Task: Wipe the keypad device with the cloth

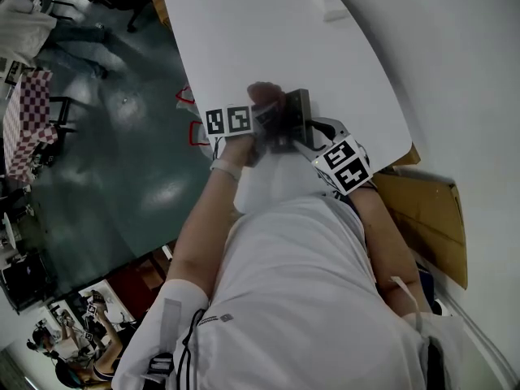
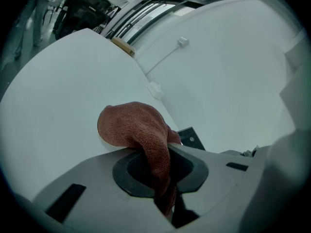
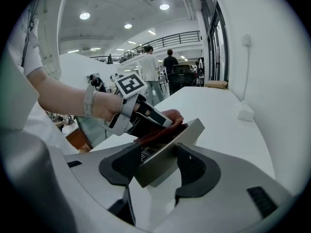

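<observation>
So the biggest thing here is the white surface, curved along its edge and mostly bare, with the person's white shirt filling the bottom of the head view. Both grippers meet over the near end of that surface. The right gripper has its fingers clamped on the lower end of the keypad device, a flat grey slab that it holds tilted, keys facing up and to the left, far end higher. The left gripper comes in from the other side with its fingers pinched on the cloth, a reddish-brown terry rag that bunches into a lump ahead of the fingers, with a tail hanging down through them. In the right gripper view the cloth lies right on the upper face of the device, pressed there under the left gripper. I can't tell whether the device touches the surface or is held just above it. There's a white band on the person's left wrist. Way over at the far end, by the wall, sits a small white block, well apart from all this.
</observation>
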Demonstrator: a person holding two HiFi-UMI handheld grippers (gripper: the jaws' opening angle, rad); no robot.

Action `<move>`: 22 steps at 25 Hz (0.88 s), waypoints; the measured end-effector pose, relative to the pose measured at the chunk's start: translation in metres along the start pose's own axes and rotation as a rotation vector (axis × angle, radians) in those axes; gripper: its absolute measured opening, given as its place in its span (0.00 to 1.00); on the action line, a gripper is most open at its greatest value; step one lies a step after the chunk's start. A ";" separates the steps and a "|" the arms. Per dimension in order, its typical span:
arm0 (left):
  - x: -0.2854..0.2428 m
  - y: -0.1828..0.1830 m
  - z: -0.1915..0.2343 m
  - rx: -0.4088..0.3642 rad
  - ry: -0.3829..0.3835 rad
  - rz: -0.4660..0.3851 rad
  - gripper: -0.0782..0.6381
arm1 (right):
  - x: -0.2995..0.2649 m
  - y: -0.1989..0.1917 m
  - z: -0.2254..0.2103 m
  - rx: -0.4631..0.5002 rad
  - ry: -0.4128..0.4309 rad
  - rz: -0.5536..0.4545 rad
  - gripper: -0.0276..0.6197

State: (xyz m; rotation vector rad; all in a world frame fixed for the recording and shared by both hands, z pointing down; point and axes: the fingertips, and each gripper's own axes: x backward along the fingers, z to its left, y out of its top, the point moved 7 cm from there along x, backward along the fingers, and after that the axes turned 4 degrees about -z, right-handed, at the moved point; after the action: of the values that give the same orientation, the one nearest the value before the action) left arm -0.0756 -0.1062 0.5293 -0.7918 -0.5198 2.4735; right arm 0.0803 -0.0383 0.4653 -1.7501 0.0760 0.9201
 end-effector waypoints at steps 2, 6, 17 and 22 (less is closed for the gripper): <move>0.002 -0.001 0.005 0.006 0.012 0.000 0.18 | 0.000 0.000 0.000 0.002 0.003 -0.003 0.42; 0.005 -0.002 0.013 0.009 0.035 0.004 0.18 | 0.001 0.001 0.000 0.004 0.012 -0.014 0.42; 0.012 -0.009 0.036 -0.003 0.118 0.026 0.18 | -0.002 0.000 0.000 -0.013 -0.001 -0.024 0.42; 0.013 -0.006 0.033 -0.079 0.175 0.071 0.18 | -0.003 0.002 0.000 -0.005 -0.002 -0.009 0.42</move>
State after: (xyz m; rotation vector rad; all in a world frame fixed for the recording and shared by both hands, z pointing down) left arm -0.1032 -0.1013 0.5513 -1.0643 -0.5360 2.4301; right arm 0.0774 -0.0400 0.4654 -1.7527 0.0643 0.9161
